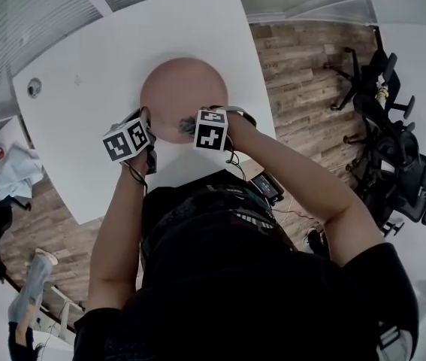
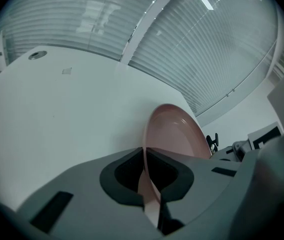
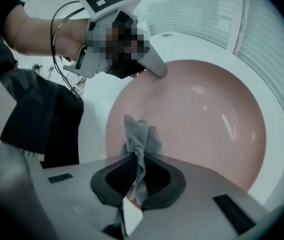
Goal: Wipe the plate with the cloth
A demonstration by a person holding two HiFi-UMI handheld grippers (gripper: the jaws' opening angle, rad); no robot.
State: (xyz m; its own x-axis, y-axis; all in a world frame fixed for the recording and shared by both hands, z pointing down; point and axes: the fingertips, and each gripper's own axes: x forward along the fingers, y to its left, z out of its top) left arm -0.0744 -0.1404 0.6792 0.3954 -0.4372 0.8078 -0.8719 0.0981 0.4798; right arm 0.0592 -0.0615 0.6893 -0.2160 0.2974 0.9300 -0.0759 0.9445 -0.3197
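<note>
- Pink plate (image 1: 184, 96) on the white table (image 1: 77, 81): my left gripper (image 2: 149, 184) is clenched on its near-left rim, and the edge runs straight through the closed jaws.
- Grey cloth (image 3: 140, 141) bunched in my right gripper (image 3: 139, 176): the jaws are clamped on a narrow fold, and a loose tuft sticks out beyond the tips over the near part of the plate's hollow.
- From the head view, both grippers meet at the plate's near edge, left gripper on the left and right gripper just beside it. Whether the plate lies flat or is tipped up a little by the left grip, I cannot tell.
- The step in hand, as I judge it, is the wipe itself, with the cloth over the dish and most of the pink surface stretching away to the far and right.
- To do it well, I should keep the left clamp firm and quiet so the plate does not skid or spin on the smooth table.
- I should lean the right gripper low enough that the tuft, not the hard jaw tips, presses on the plate.
- Overlapping sweeps from the near side out to the far rim, then round the curved wall, should cover the whole hollow.
- The fold is thin. Dragging too hard could pull the cloth from the jaws, so light, even pressure looks safer.
- Near the left rim I should steer wide of my left gripper's tip.
</note>
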